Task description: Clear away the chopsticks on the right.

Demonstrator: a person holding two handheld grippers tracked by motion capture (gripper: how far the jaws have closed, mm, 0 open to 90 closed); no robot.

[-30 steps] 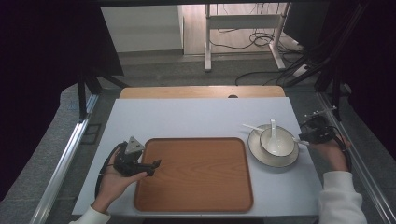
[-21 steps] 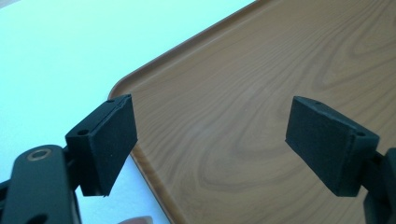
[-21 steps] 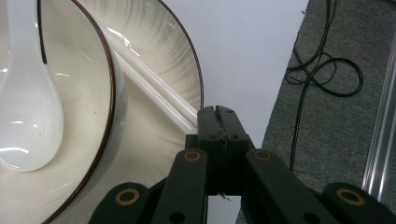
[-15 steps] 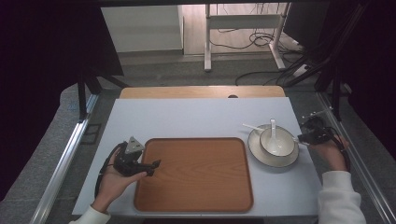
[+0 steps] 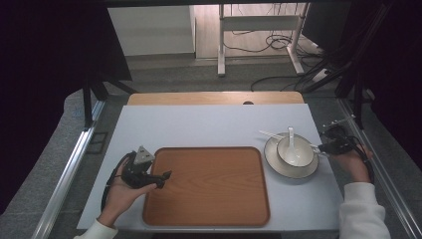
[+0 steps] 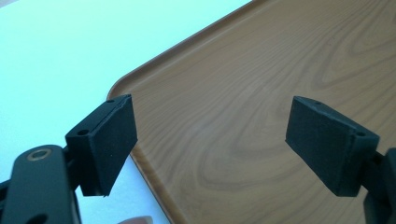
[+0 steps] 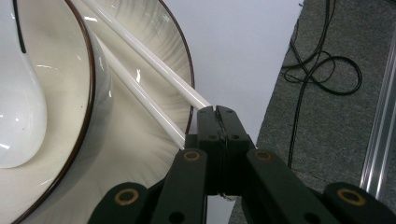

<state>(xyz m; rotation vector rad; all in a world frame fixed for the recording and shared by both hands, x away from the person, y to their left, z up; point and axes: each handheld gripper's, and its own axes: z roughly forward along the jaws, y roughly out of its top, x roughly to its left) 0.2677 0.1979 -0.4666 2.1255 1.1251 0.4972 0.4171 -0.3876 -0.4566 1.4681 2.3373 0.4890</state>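
Honestly barely anything moved here. The right gripper seems to have slid a hair closer to the plate, with its tips now at the chopsticks by the rim. That's about it.

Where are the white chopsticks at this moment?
In the high view the white chopsticks lie across the plate behind the bowl, right of the tray. The right gripper is closed at their near ends.
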